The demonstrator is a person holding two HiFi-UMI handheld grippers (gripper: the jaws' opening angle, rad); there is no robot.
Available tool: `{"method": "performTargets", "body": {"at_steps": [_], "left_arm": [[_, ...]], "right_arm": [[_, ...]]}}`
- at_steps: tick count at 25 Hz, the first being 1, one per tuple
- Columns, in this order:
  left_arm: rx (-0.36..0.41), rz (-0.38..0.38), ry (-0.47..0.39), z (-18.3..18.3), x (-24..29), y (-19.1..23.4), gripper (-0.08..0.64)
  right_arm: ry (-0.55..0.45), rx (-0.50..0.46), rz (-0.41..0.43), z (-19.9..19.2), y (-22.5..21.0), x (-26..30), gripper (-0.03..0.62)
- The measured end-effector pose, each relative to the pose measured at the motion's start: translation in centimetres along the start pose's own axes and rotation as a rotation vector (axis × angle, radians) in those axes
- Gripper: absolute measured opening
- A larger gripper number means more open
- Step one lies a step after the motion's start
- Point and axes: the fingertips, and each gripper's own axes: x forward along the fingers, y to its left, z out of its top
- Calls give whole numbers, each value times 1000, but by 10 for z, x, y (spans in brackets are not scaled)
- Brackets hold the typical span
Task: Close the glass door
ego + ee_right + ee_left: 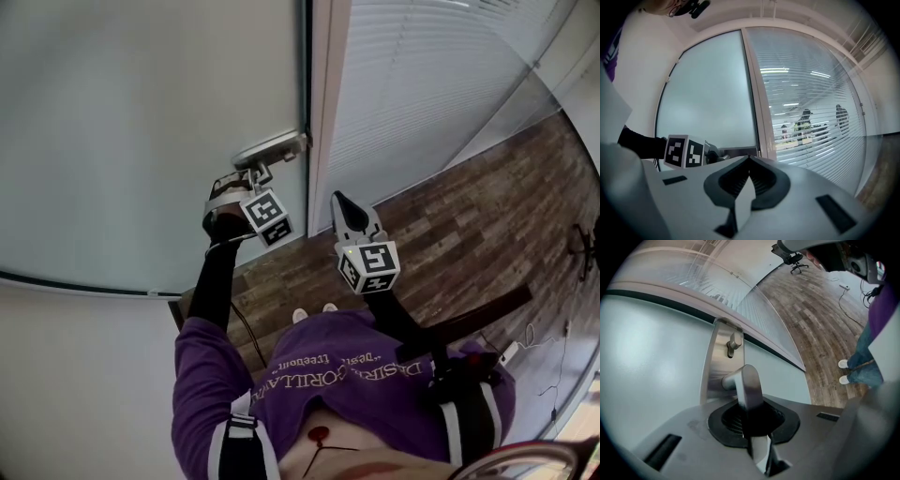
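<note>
The frosted glass door point(141, 122) fills the left of the head view, its edge close against the pale door frame point(328, 112). A metal lever handle point(270, 147) sits on a steel plate point(723, 362) with a small thumb-turn point(734, 343) above it. My left gripper point(253, 174) is shut on the handle's lever point(749, 383), and the lever runs between the pads of the left gripper point(752, 420). My right gripper point(339, 201) hangs just right of the frame, shut with nothing in it. In its own view the right gripper point(749, 161) points level at the door and frame.
A glass wall with white blinds point(422, 84) runs right of the frame, with people point(805, 123) dimly visible behind it. Wood flooring point(469, 234) lies below. An office chair point(794, 259) stands far off. My shoes point(843, 371) stand near the door.
</note>
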Motion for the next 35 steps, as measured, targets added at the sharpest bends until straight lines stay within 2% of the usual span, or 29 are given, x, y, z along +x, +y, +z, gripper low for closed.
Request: {"method": "performTargets", "body": {"at_steps": [3, 9, 16, 20, 25, 28, 31, 35], "left_arm": [[22, 19, 12, 1, -1, 6, 25], [6, 66, -5, 0, -8, 8, 67], [-7, 211, -19, 0, -17, 19, 115], [-58, 280, -85, 10, -30, 21, 144], [-45, 294, -94, 9, -45, 12, 147], [-90, 314, -95, 2, -61, 9, 147], [-164, 413, -124, -8, -86, 14, 146], [-363, 461, -215, -15, -112, 13, 146]], "right_arm": [[-1, 3, -11, 3, -6, 1, -11], [2, 11, -20, 0, -8, -1, -11], [9, 6, -15, -1, -5, -1, -11], [13, 5, -13, -3, -3, 0, -11], [12, 3, 2, 3, -1, 5, -11], [6, -2, 14, 4, 4, 7, -11], [4, -9, 32, 2, 13, 8, -11], [5, -17, 54, 1, 24, 10, -11]]}}
